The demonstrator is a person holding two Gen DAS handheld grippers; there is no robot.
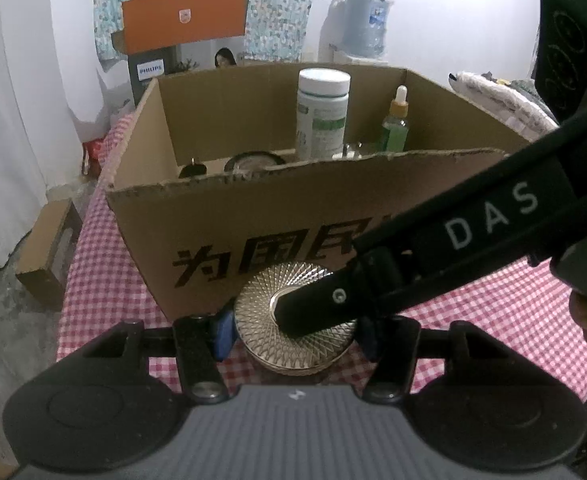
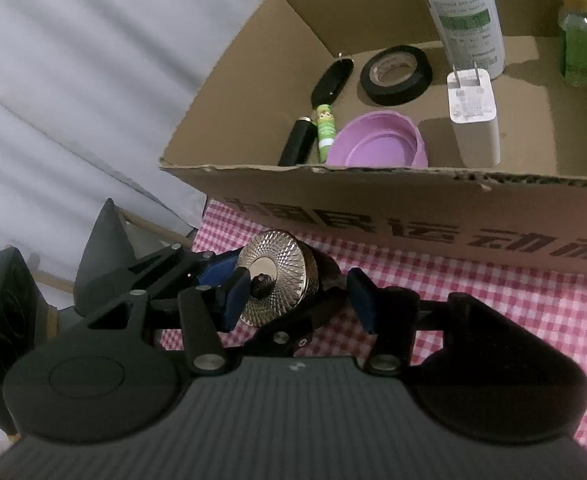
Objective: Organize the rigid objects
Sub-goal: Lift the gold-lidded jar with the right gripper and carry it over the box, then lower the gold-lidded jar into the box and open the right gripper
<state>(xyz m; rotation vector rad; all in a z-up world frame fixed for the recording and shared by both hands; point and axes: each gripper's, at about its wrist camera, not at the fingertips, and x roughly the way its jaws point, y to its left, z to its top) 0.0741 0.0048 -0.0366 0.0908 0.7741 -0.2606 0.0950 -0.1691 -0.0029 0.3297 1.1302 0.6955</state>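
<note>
Left tongs [image 1: 295, 334] are pinching the round gold tin [image 1: 293, 316] from both sides, blue pads [image 1: 223, 334] right up against its rim, so it's gripped. The tin sits just above the red checked surface [image 1: 105, 280], right in front of the cardboard box [image 1: 233, 216].

Right tongs [image 2: 299, 294] come in from the other side with jaws spread. One blue pad [image 2: 235, 294] lies across the tin's shiny patterned lid [image 2: 277, 276], the other pad [image 2: 363, 298] is off to the side with nothing on it, so they aren't clamped on anything. In the left view the right tool's black finger [image 1: 313, 308] rests on top of the lid.

Inside the box: a tall white bottle [image 2: 459, 16] standing upright, a green dropper bottle [image 2: 577, 44] near it, a white charger [image 2: 473, 120], a roll of black tape [image 2: 395, 74], a purple lid [image 2: 379, 144], a small green tube [image 2: 325, 130] and a black tube [image 2: 297, 142] beside it.
</note>
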